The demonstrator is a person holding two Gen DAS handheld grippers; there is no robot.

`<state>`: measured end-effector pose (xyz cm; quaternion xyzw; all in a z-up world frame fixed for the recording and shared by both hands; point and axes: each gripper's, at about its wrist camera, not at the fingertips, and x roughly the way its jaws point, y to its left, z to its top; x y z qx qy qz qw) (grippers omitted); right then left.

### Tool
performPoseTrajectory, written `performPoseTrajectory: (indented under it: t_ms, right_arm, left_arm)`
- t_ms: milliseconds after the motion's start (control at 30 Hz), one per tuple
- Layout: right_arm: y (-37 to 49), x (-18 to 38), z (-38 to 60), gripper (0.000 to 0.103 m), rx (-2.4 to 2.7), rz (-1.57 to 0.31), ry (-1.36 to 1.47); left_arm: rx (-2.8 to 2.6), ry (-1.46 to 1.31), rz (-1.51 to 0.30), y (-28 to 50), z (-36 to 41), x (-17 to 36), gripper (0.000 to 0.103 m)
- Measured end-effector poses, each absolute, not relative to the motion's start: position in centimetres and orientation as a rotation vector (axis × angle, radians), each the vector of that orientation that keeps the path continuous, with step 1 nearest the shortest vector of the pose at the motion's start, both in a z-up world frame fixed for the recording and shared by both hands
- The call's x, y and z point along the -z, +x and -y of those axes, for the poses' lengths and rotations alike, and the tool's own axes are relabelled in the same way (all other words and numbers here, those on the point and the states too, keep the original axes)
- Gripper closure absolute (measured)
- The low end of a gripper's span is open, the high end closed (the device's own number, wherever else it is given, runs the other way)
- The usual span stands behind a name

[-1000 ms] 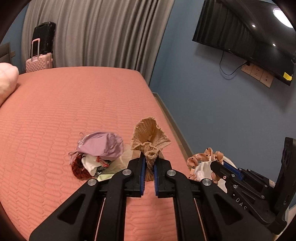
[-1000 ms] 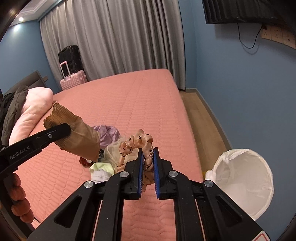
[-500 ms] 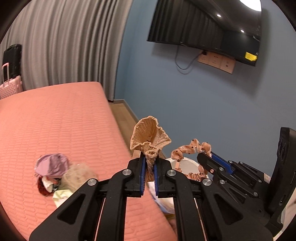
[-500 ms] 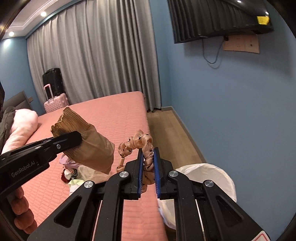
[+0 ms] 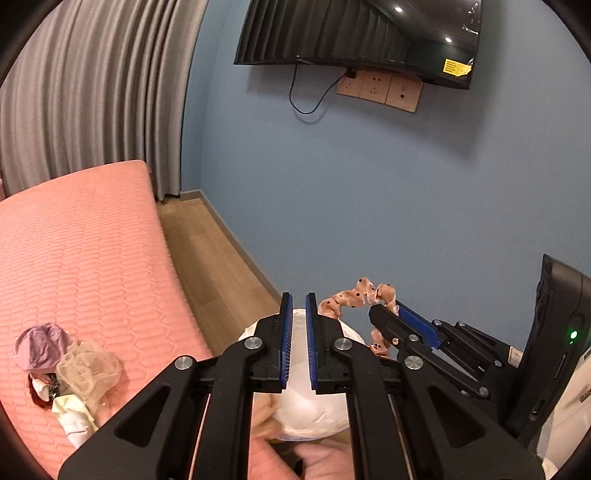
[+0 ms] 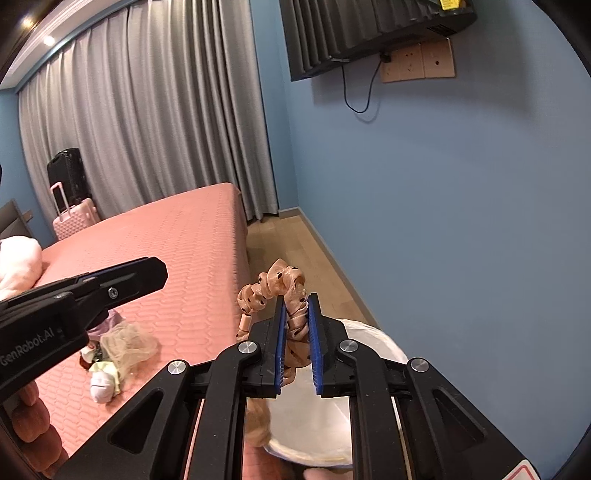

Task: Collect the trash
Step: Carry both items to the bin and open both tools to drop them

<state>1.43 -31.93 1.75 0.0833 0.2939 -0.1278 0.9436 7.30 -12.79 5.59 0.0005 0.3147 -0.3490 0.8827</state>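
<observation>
My left gripper (image 5: 297, 299) hangs over the white-lined trash bin (image 5: 314, 406) with its jaws a little apart and nothing between them. A tan blurred item (image 6: 258, 421) shows at the bin's near rim. My right gripper (image 6: 296, 302) is shut on a peach polka-dot scrunchie band (image 6: 280, 284) above the bin (image 6: 373, 339); the band also shows in the left wrist view (image 5: 354, 297). A pile of trash lies on the pink bed: a purple wad (image 5: 40, 345), beige netting (image 5: 88, 373) and white scraps (image 5: 74, 421).
The pink bed (image 5: 74, 251) fills the left. A wood floor strip (image 5: 210, 258) runs between the bed and the blue wall. A TV (image 5: 354, 33) and sockets hang on the wall. Suitcases (image 6: 70, 199) stand by grey curtains.
Both grippers swung right from the bed to above the bin. The left gripper let go of the tan paper wrapper and its jaws are parted. The right still holds the band.
</observation>
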Motion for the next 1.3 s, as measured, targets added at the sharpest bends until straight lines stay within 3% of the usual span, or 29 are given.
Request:
performPoseTrajectory:
  t_ms: [167,200,233,300,433,700,767,867,967,1033,1100,1300]
  right_arm:
    - [2.4,-0.4,33.6,0.088,0.283,-0.628,0.184]
    - [2.6,-0.1,33.7,0.088,0.284,-0.636,0.185]
    - [2.9,0.3,33.8,0.088,0.283,-0.646,0.184]
    - [3.6,1.2,33.9,0.086,0.28,-0.668,0.183]
    - [3.5,3.2,33.1,0.075,0.286,-0.698,0.185]
    - [2.2,5.2,32.2,0.071,0.28,-0.727,0.227]
    - [1.9,5.7,31.8,0.071,0.275,-0.738,0.233]
    - [1.4,6.6,31.1,0.071,0.261,-0.762,0.24]
    - [1.1,7.0,30.5,0.071,0.249,-0.78,0.238]
    - [0.9,7.2,30.2,0.071,0.241,-0.787,0.241]
    - [0.8,7.2,29.9,0.071,0.241,-0.787,0.238]
    - [0.3,6.5,29.9,0.071,0.246,-0.775,0.248]
  left_arm:
    - [0.713,-0.011,-0.68,8.0,13.5,-5.3,0.091]
    - [0.699,-0.01,-0.68,8.0,13.2,-5.0,0.078]
    - [0.676,-0.008,-0.681,8.1,12.9,-4.8,0.054]
    - [0.619,-0.02,-0.683,7.9,11.8,-4.0,0.027]
    - [0.596,-0.036,-0.763,7.5,9.4,-0.5,0.025]
    - [0.536,-0.038,-0.994,7.3,8.1,9.4,0.026]
    - [0.53,-0.044,-1.046,7.2,8.3,11.5,0.027]
    - [0.538,-0.037,-1.105,7.4,9.1,14.0,0.043]
    - [0.554,-0.043,-1.166,7.6,9.3,16.1,0.07]
    - [0.568,-0.057,-1.185,7.7,9.5,16.7,0.096]
    - [0.579,-0.057,-1.178,7.7,9.6,16.5,0.101]
    - [0.646,-0.053,-1.06,7.2,9.7,11.6,0.102]
